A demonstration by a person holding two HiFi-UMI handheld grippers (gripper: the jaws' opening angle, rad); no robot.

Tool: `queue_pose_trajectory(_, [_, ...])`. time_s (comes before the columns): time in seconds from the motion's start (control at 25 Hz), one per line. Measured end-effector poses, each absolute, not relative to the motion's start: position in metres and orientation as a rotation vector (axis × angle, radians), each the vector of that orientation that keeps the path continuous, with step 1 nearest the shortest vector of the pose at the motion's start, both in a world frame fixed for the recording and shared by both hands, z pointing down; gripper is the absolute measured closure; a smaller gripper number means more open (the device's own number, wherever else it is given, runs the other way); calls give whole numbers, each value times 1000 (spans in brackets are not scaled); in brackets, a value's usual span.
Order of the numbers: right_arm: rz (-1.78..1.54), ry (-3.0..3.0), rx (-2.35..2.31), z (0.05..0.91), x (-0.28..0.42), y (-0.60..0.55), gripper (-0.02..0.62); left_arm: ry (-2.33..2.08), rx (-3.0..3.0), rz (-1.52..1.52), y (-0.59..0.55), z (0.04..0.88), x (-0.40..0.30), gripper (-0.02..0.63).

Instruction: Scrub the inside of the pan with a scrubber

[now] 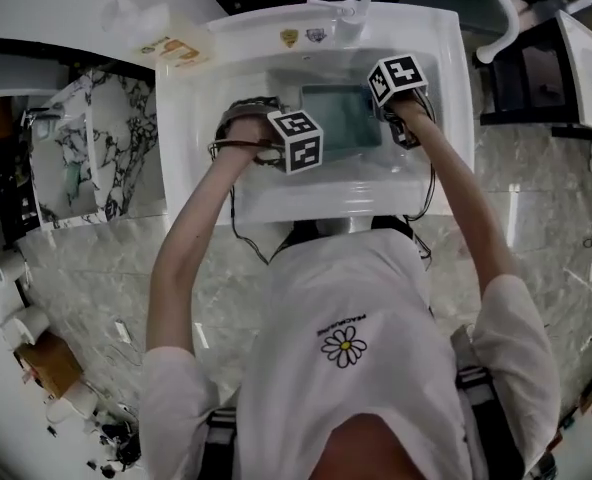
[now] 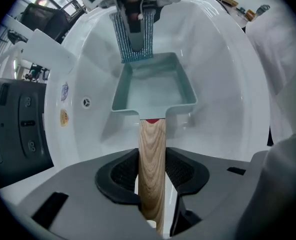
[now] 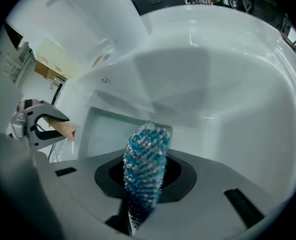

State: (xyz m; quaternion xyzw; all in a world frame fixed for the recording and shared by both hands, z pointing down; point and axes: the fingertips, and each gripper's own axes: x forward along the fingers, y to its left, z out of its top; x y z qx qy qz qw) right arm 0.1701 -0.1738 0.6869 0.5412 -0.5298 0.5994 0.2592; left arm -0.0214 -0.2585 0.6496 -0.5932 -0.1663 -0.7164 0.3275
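Setup: the pan (image 2: 153,91) lies in the middle of the sink (image 1: 191,138) basin. Its wooden handle (image 2: 151,139) points toward the sink's left edge.

Left gripper (image 2: 152,170): the jaws are pressed onto the handle from both sides, which steadies the pan.

Right gripper (image 3: 145,179): the jaws pinch the lower end of the blue mesh scrubber (image 3: 147,154). The free end of the scrubber sticks out beyond the jaws.

Position: the scrubber sits at the pan rim opposite the handle, at or just inside the wall. No view shows whether it touches the pan floor.

Progress: both tools are gripped and the pan is braced. The inside shows no foam or streaks, so no scrubbed area can be confirmed. Judged from this, the floor, the four walls and the corners are all left to do.
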Motion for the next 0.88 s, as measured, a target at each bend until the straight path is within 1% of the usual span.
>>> queue_pose_trajectory(0.2, [1702, -1317, 1395, 725, 162, -175, 538, -436, -1593, -1892, -247, 655, -32, 446])
queue_pose_trajectory(0.4, [1784, -1310, 1402, 736, 152, -184, 538, -446, -1594, -1899, -246, 659, -39, 450])
queue_pose_trajectory(0.88, [1738, -1344, 1285, 746, 135, -196, 538, -435, -1623, -1916, -246, 665, -47, 451])
